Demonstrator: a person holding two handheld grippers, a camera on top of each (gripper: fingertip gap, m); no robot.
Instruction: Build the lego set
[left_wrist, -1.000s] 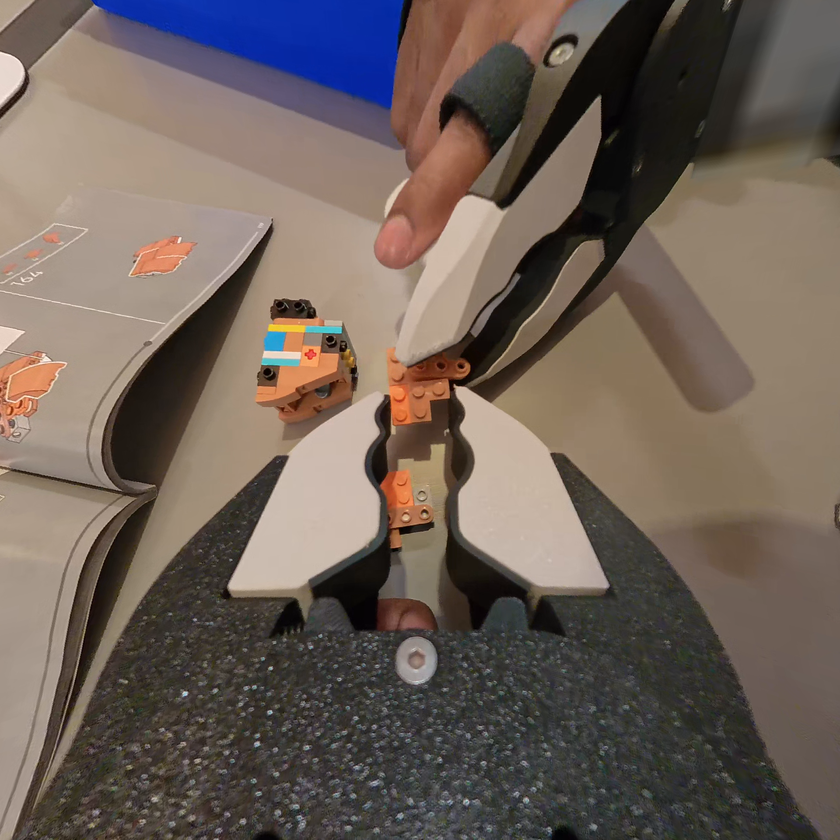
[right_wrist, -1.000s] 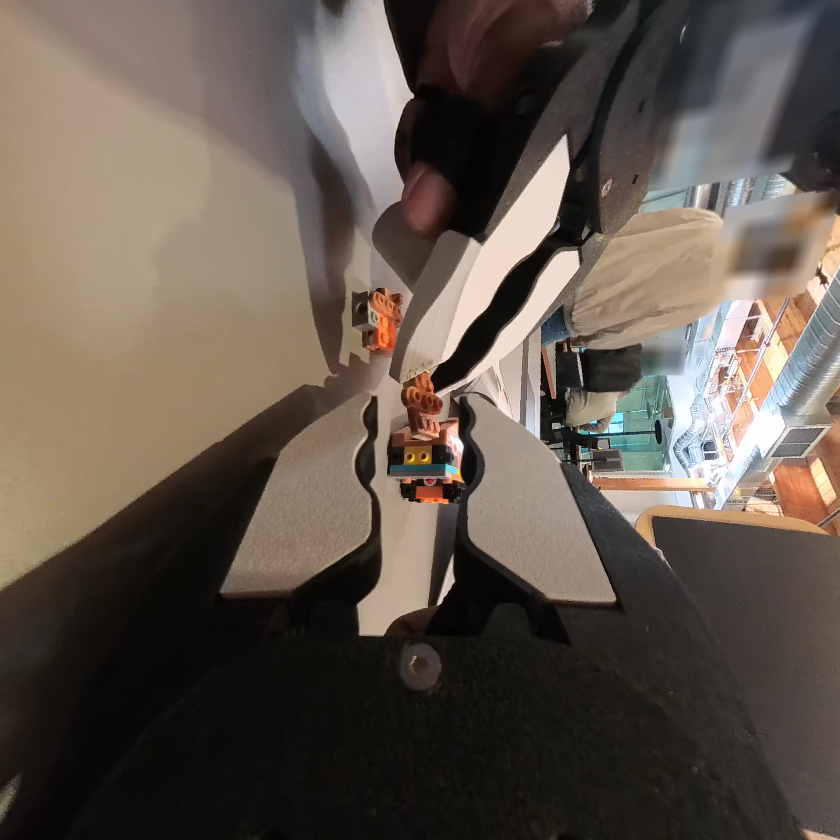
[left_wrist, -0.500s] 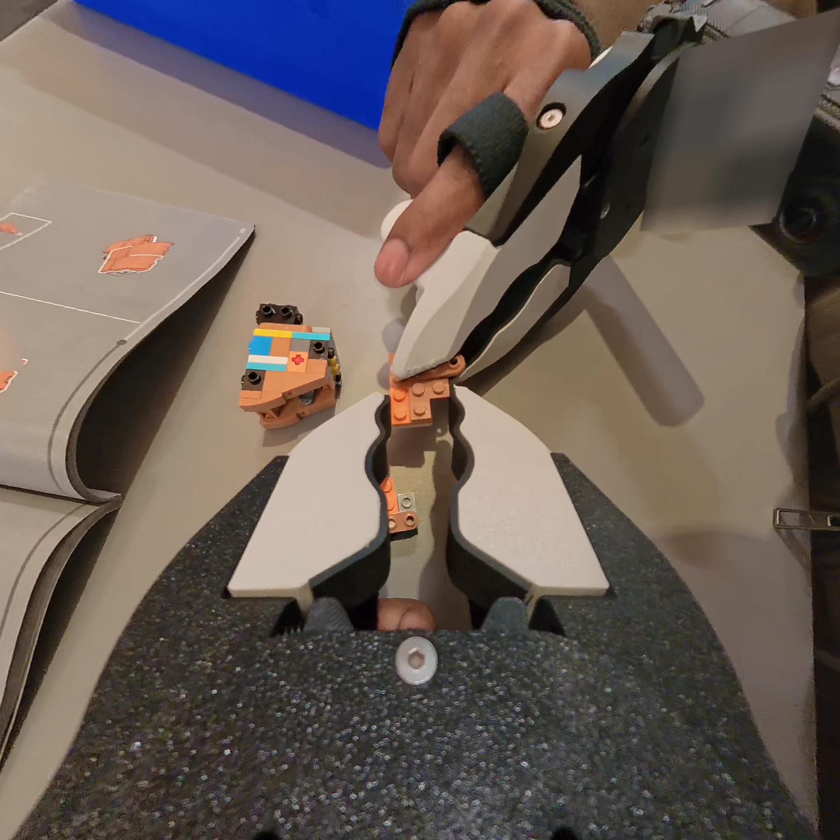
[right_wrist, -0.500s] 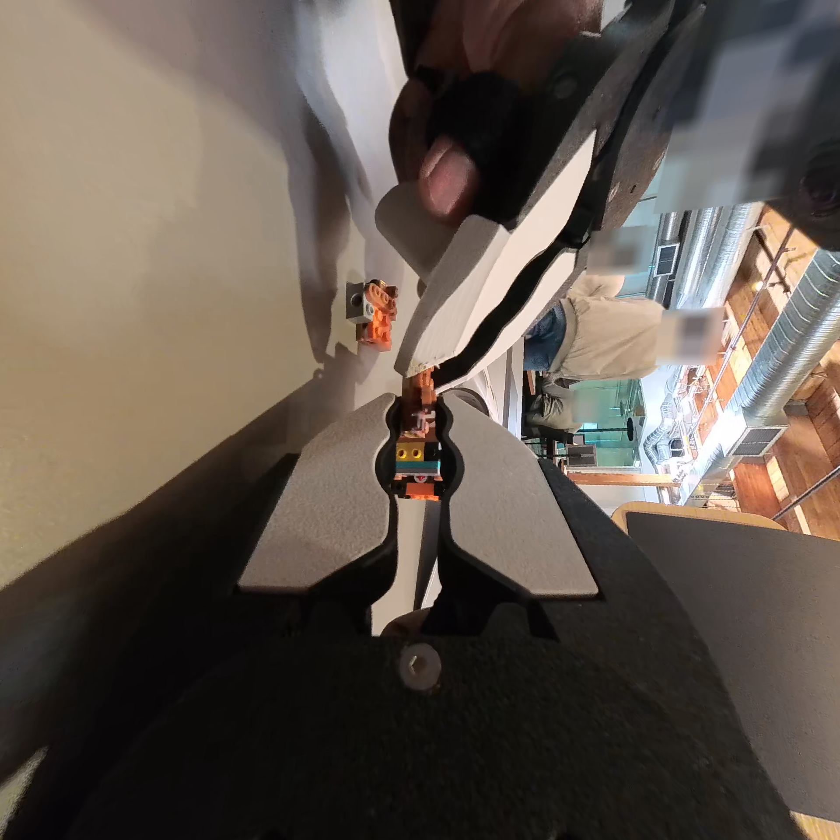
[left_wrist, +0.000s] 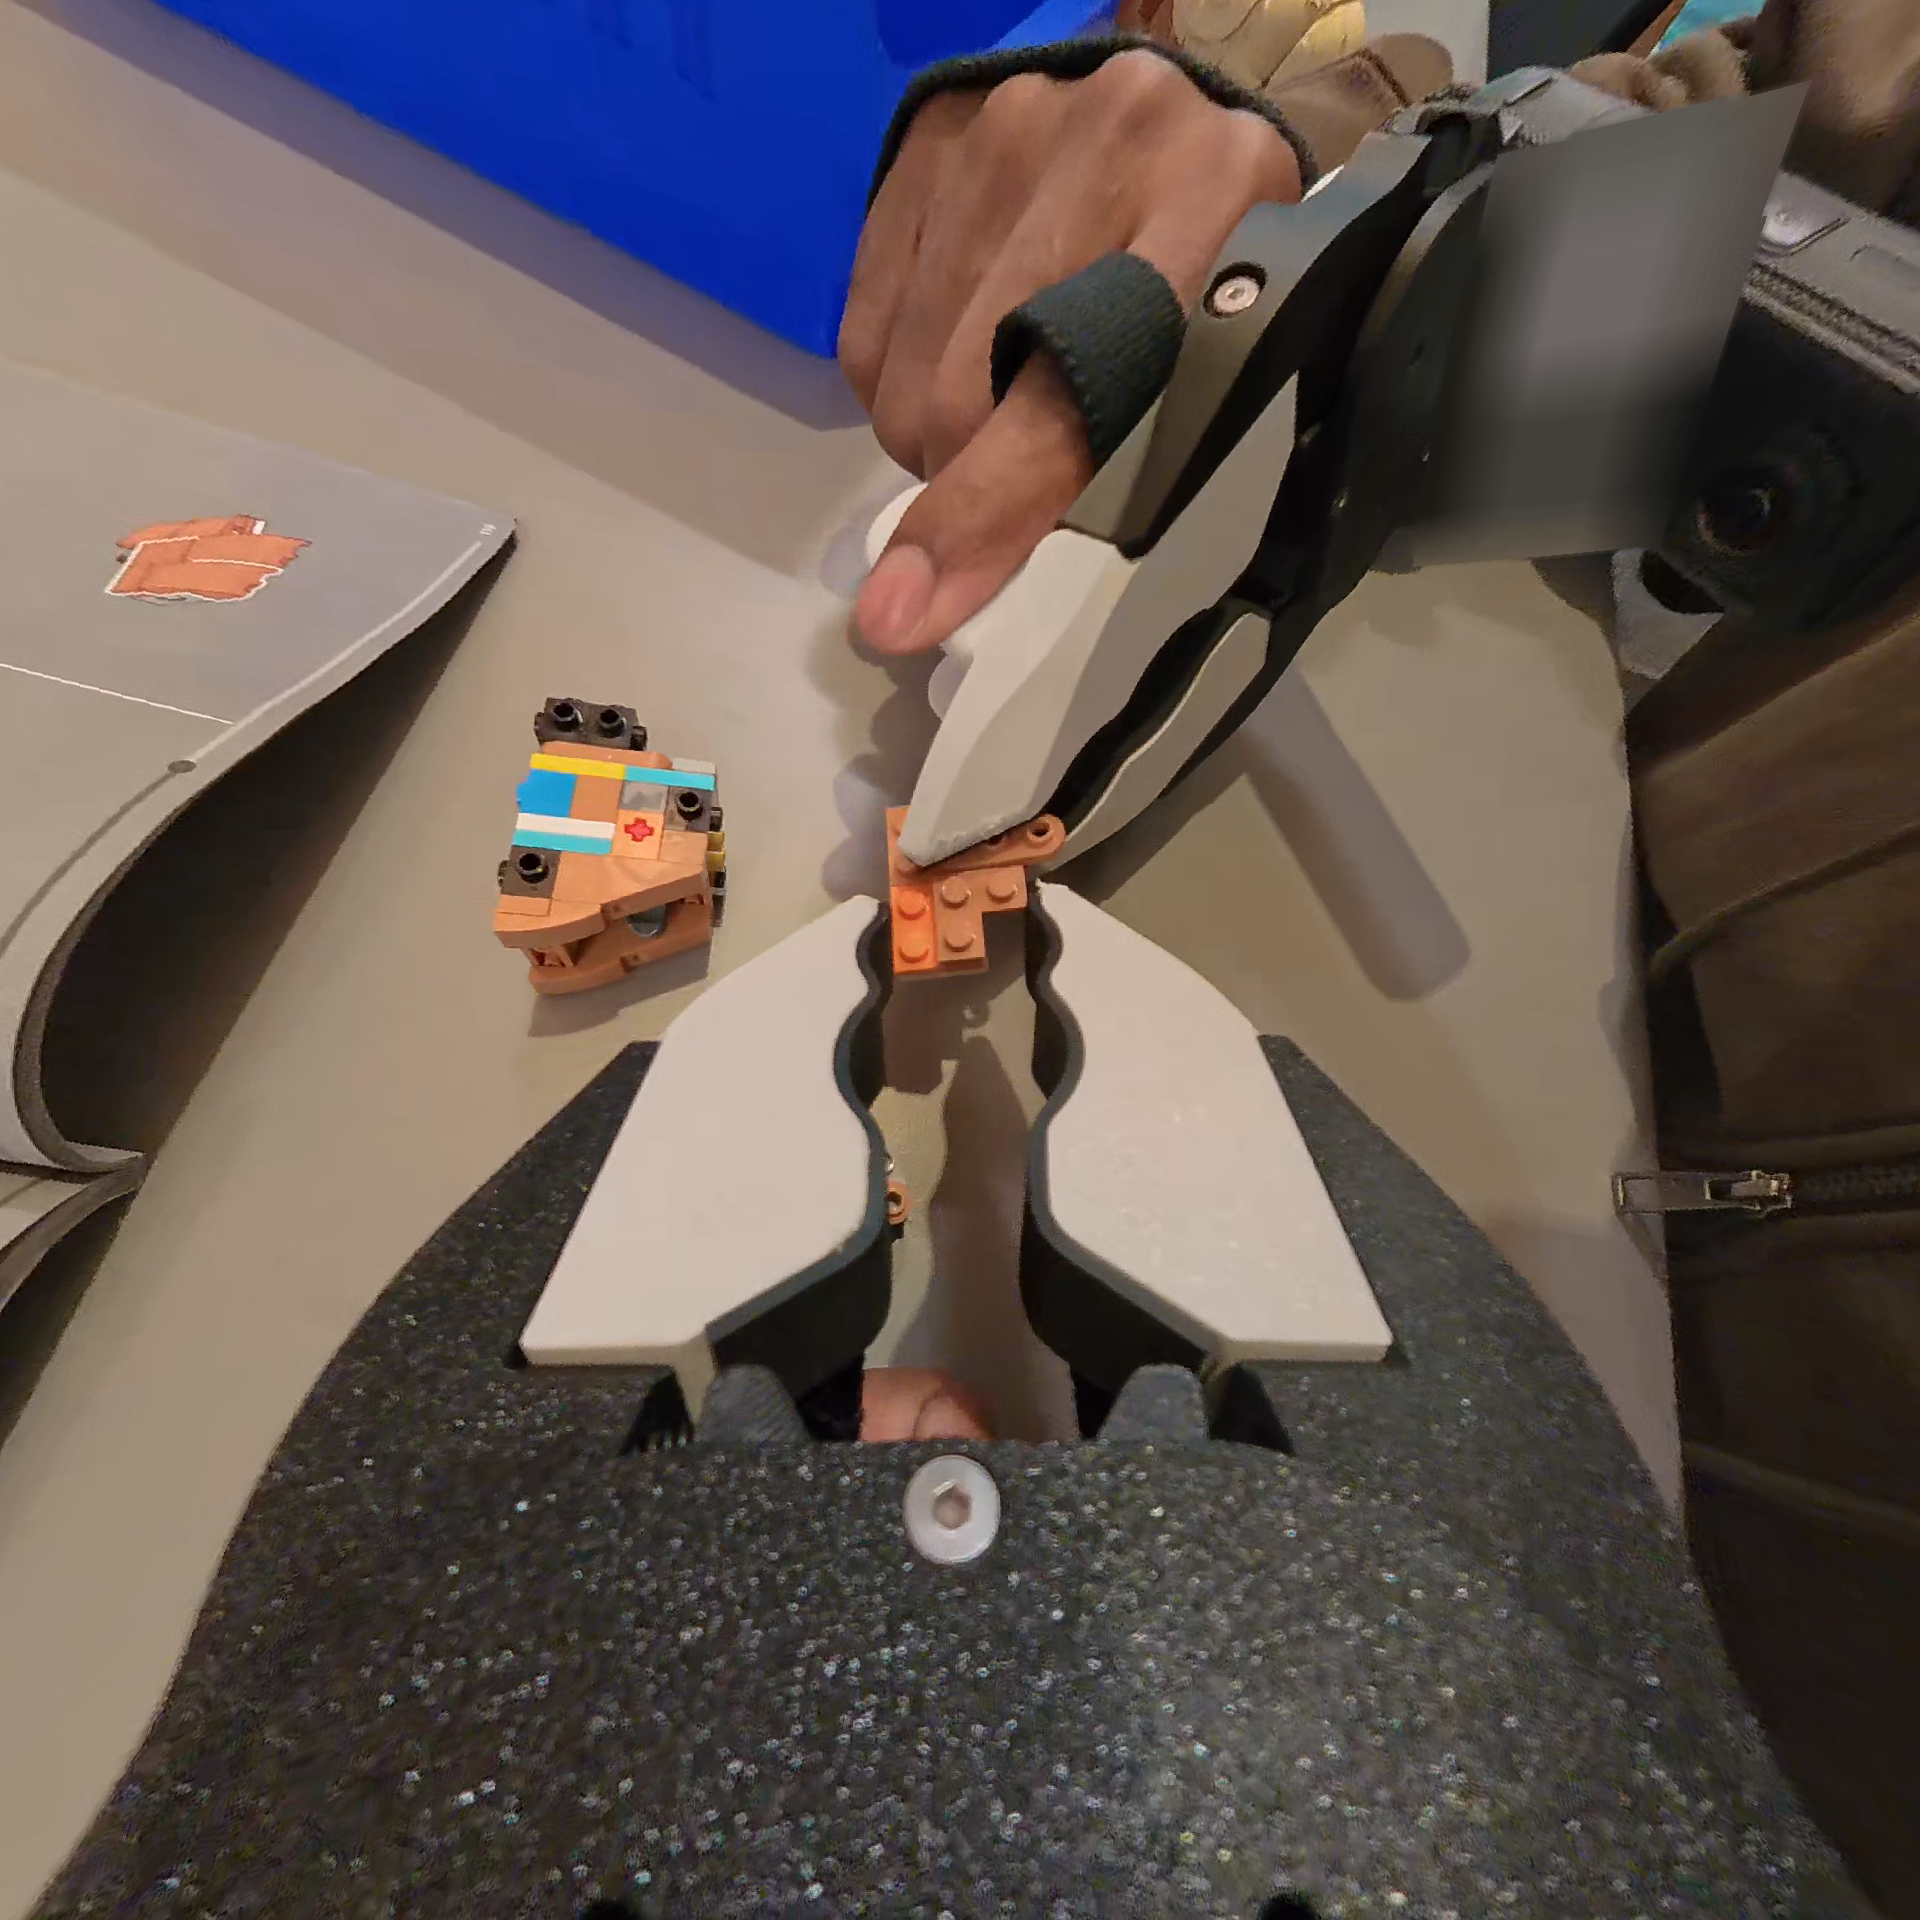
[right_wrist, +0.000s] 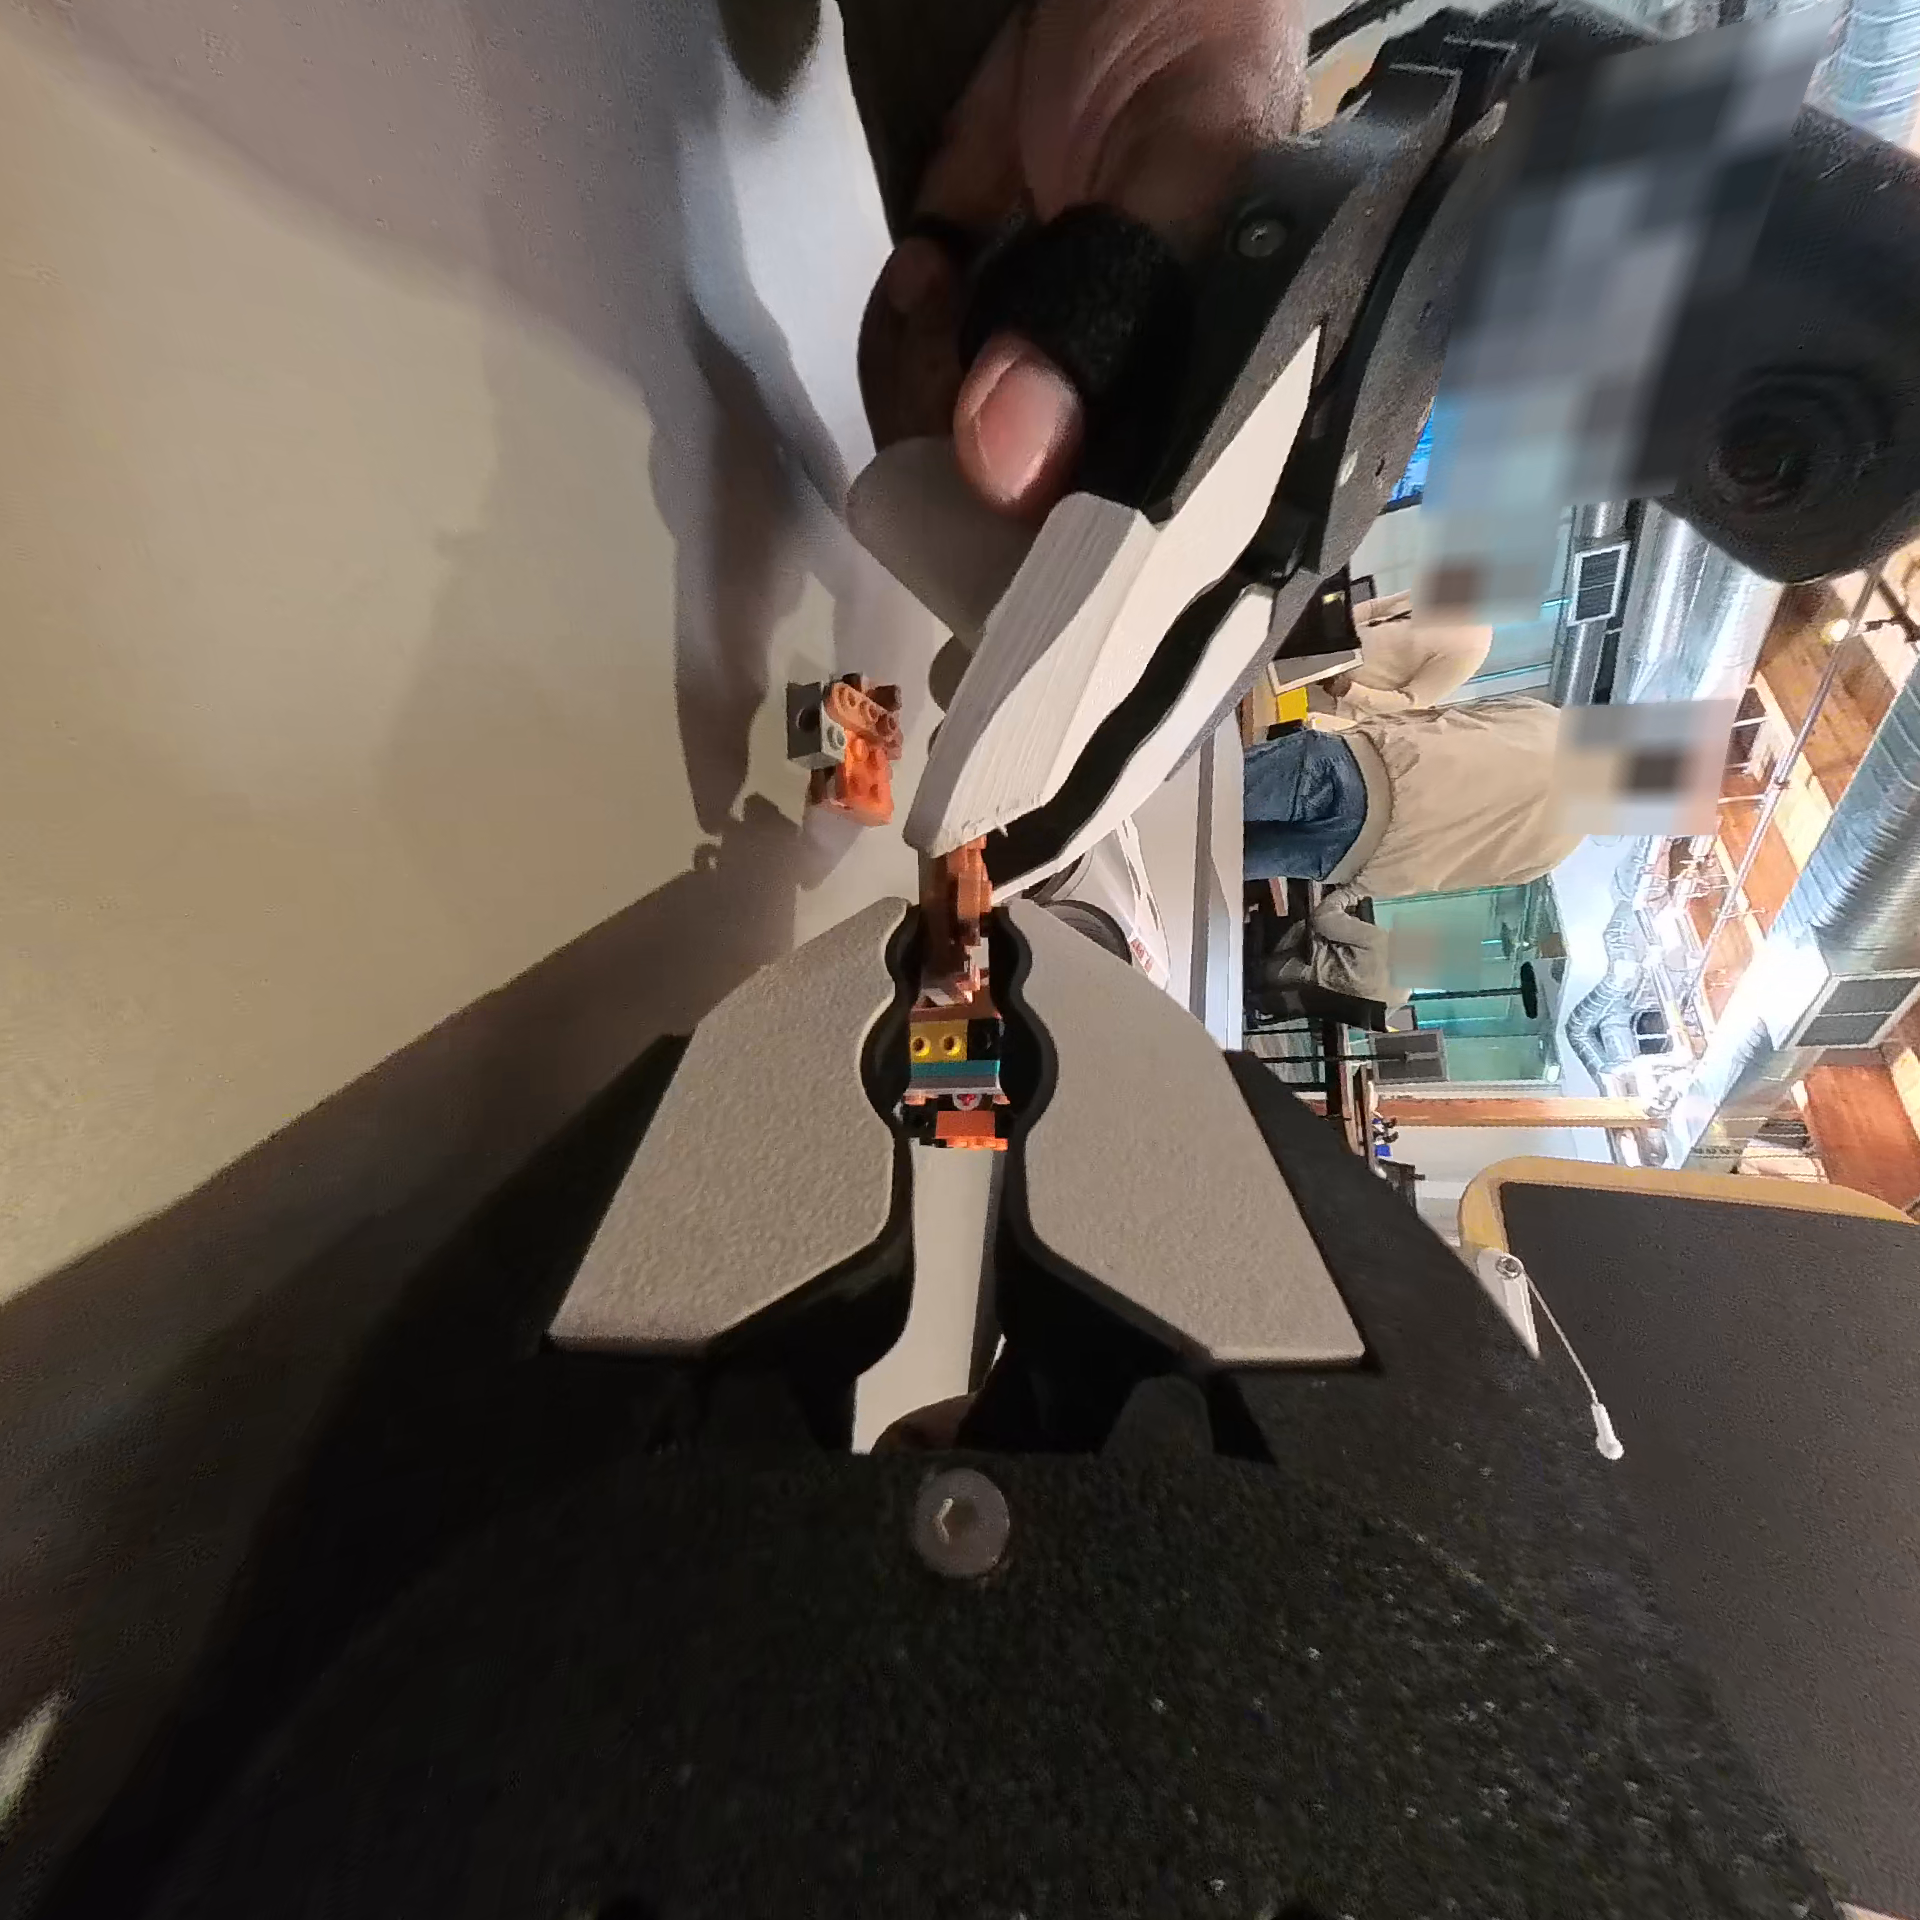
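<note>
A small assembly of orange and brown plates (left_wrist: 948, 927) is held above the table between both grippers. My left gripper (left_wrist: 951, 909) is shut on its sides at the fingertips. My right gripper (left_wrist: 977, 844) comes down from the upper right and is shut on its far end. In the right wrist view my right gripper (right_wrist: 958, 914) pinches the plates (right_wrist: 961, 891) edgewise, and the left gripper (right_wrist: 961, 836) meets them from above. A multicoloured brown build (left_wrist: 613, 847) lies on the table to the left; it also shows in the right wrist view (right_wrist: 956, 1070) between my fingers.
An open instruction booklet (left_wrist: 208, 644) lies at the left on the beige table (left_wrist: 312, 1195). A blue bin (left_wrist: 623, 135) stands at the back. A small grey and orange piece (right_wrist: 844, 748) lies on the table under the left gripper. A person's dark jacket (left_wrist: 1787, 1039) is at the right edge. My left and right fingertips are right by each other.
My right gripper has closed from open onto the plates. The left gripper has shifted right, so the booklet and the small piece under it slid toward the edge of its view.
</note>
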